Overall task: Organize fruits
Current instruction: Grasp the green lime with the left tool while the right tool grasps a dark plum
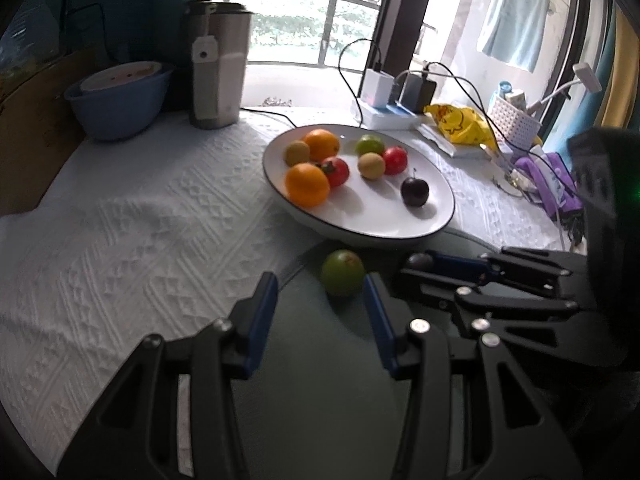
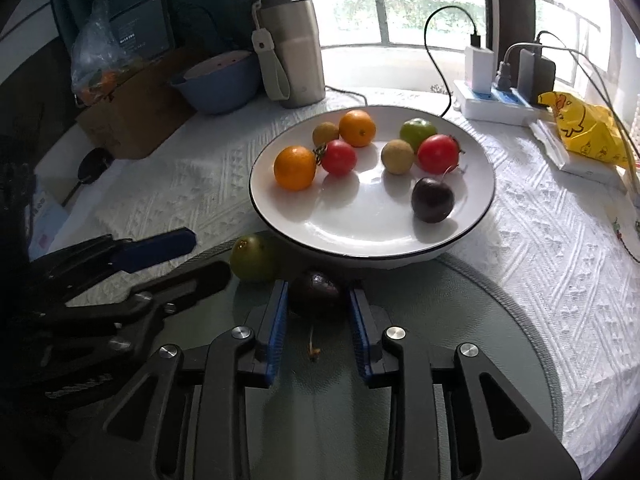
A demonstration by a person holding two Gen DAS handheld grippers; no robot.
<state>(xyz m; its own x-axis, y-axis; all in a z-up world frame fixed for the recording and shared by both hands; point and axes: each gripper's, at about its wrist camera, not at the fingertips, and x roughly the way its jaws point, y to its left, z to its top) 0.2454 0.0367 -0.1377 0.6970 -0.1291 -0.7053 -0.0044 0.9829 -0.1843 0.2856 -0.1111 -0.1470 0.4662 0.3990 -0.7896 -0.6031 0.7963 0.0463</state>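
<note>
Dark plum [image 2: 316, 293] btwn right hand-held gripper [image 2: 318, 300] pads.

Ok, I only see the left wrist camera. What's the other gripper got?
Observer: A dark plum, with the right gripper's pads against its two sides.
Operator: Is it on the plate?
Observer: No, it's on the mat, just in front of the plate.
Operator: Anything there I can't see?
Observer: A loose stem lies on the mat between the fingers, nearer the camera than the plum.
</note>
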